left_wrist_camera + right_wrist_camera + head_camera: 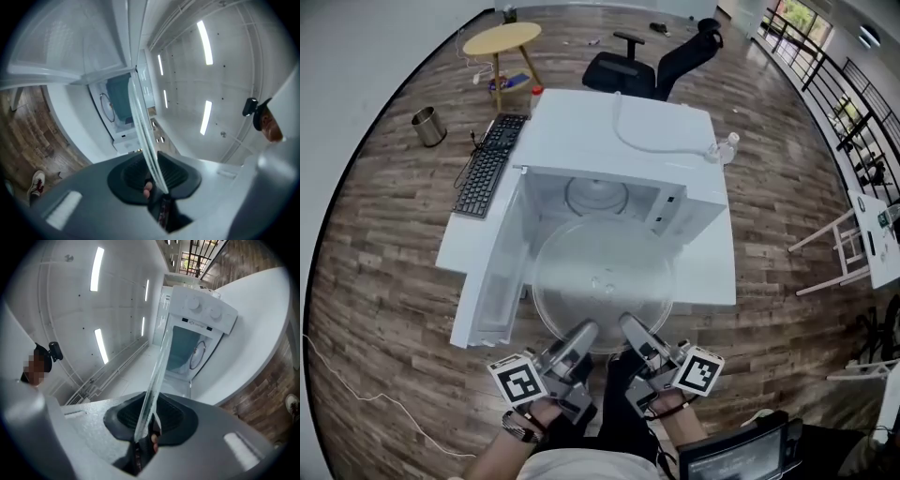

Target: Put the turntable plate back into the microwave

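Observation:
A clear glass turntable plate [602, 272] hangs level in front of the open white microwave [619, 131], just outside its cavity [596, 197]. My left gripper [581, 331] grips the plate's near rim on the left and my right gripper [631, 327] grips it on the right. In the left gripper view the plate's edge [143, 136] runs between the dark pads of the left gripper [152, 180], with the microwave [117, 105] beyond. The right gripper view shows the same: the plate's edge [157, 376] sits between the right gripper's [150, 420] pads, facing the microwave [199, 324].
The microwave door [499, 272] stands swung open at the left. The microwave sits on a white table [712, 277]. A keyboard [487, 164] lies at the table's left, and a water bottle [724, 148] at the right. An office chair [652, 61], a round stool [502, 39] and a bin [428, 125] stand behind.

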Tool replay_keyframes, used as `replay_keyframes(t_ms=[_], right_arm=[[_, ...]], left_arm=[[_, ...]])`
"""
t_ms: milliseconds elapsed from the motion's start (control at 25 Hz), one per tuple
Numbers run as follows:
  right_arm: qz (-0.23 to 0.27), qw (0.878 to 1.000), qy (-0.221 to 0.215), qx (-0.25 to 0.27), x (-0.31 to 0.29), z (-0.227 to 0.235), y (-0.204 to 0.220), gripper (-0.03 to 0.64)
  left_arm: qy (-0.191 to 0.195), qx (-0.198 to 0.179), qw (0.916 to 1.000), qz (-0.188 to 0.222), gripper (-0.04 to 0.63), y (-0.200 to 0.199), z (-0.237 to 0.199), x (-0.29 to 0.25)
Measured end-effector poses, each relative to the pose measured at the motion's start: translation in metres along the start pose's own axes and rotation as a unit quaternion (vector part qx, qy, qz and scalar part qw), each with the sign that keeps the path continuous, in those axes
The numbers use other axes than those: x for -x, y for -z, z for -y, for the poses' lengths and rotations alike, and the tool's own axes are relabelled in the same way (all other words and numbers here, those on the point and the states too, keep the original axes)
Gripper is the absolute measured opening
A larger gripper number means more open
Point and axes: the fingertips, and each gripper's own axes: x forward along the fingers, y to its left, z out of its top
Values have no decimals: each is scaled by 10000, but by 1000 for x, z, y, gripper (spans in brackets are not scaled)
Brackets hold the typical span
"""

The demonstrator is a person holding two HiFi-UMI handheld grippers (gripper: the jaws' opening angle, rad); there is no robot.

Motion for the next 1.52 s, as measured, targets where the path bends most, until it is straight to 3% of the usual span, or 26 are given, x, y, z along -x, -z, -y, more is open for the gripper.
replay_keyframes(t_ms=[160, 320, 1280, 1520], right_arm=[[-11, 9999, 67, -117, -15, 23, -2, 62], [32, 9998, 151, -161, -29, 47, -14, 63], [-4, 9991, 407, 155, -109, 113, -70, 66], [99, 9989, 411, 200, -127, 120, -82, 66]], left_arm=[[-129, 21, 9999, 24, 75, -11, -22, -8], [-96, 287, 9994, 143, 74, -22, -40, -26], [-198, 411, 9980, 443, 80, -92, -105, -93], [-223, 105, 9989, 402, 84, -109, -115, -105]])
